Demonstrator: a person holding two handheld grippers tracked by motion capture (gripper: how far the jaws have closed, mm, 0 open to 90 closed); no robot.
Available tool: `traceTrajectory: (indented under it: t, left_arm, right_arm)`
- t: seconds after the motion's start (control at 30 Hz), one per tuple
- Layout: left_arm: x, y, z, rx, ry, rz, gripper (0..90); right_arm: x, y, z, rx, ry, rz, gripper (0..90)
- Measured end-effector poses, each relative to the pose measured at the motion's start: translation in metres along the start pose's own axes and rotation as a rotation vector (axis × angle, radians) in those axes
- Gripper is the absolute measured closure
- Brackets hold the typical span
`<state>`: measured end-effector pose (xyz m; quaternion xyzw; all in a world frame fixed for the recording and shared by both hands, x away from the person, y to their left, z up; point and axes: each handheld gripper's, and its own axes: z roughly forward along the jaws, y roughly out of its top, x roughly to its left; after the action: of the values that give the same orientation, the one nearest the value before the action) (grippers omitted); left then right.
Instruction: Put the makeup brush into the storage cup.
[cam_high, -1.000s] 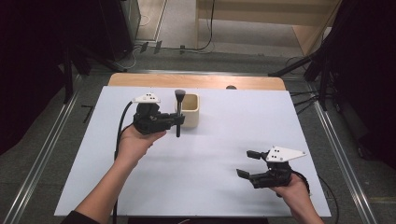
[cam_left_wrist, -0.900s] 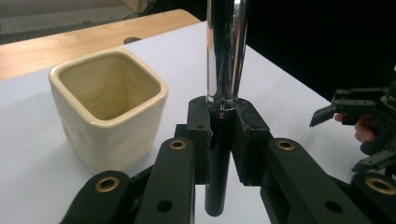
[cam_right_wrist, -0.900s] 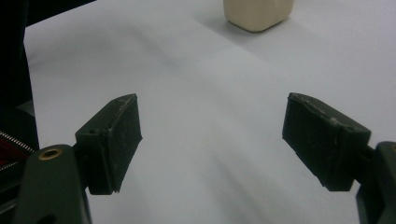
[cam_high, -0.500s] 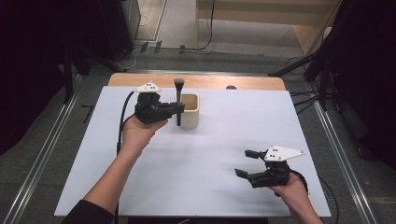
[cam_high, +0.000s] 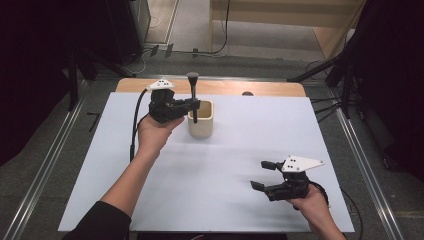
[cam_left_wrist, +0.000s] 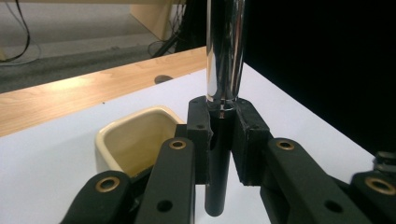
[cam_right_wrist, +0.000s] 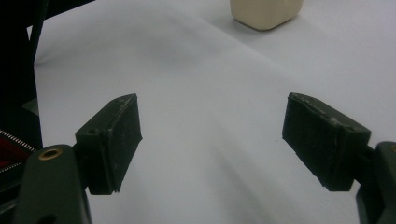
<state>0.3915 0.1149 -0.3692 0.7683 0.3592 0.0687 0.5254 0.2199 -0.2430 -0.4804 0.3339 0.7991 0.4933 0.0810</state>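
Above the cream cup (cam_high: 200, 119) at the table's twelve o'clock, left gripper (cam_high: 192, 106), clamped on an upright makeup brush (cam_high: 193, 96), has carried it from the cup's left, ready for lowering; right gripper (cam_high: 263, 175) rests wide open.

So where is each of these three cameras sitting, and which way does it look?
High view: above the table's near edge, looking forward and down; both forearms, left gripper, right gripper.
Left gripper view: along its jaws clamping the brush.
Right gripper view: along open jaws over the white table.
All share the cream cup.
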Motion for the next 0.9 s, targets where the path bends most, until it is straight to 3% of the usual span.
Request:
traceTrajectory:
  t: [0.07,0.13,0.2,0.57,0.73,0.9]
  left_arm:
    - [0.002,0.001,0.002,-0.008,0.014,0.004,79.1]
    - [0.004,0.002,0.003,-0.029,0.03,0.033,79.2]
    - [0.006,0.003,0.006,-0.042,0.029,0.021,79.2]
    - [0.012,0.011,0.02,-0.063,0.06,0.044,79.2]
    - [0.013,0.013,0.028,-0.056,0.075,0.078,79.2]
    - [0.017,0.011,0.037,-0.071,0.08,0.075,79.2]
  right_arm:
    - [0.0,0.0,0.0,-0.001,-0.002,-0.001,20.8]
    - [0.0,0.0,0.0,-0.002,-0.001,0.002,20.8]
    - [0.0,0.001,0.0,0.002,-0.004,-0.001,20.8]
    - [0.0,0.001,0.001,0.001,0.001,0.003,20.8]
    - [0.0,0.001,0.001,0.002,0.005,0.002,20.8]
    - [0.0,0.001,0.001,0.0,0.007,0.001,20.8]
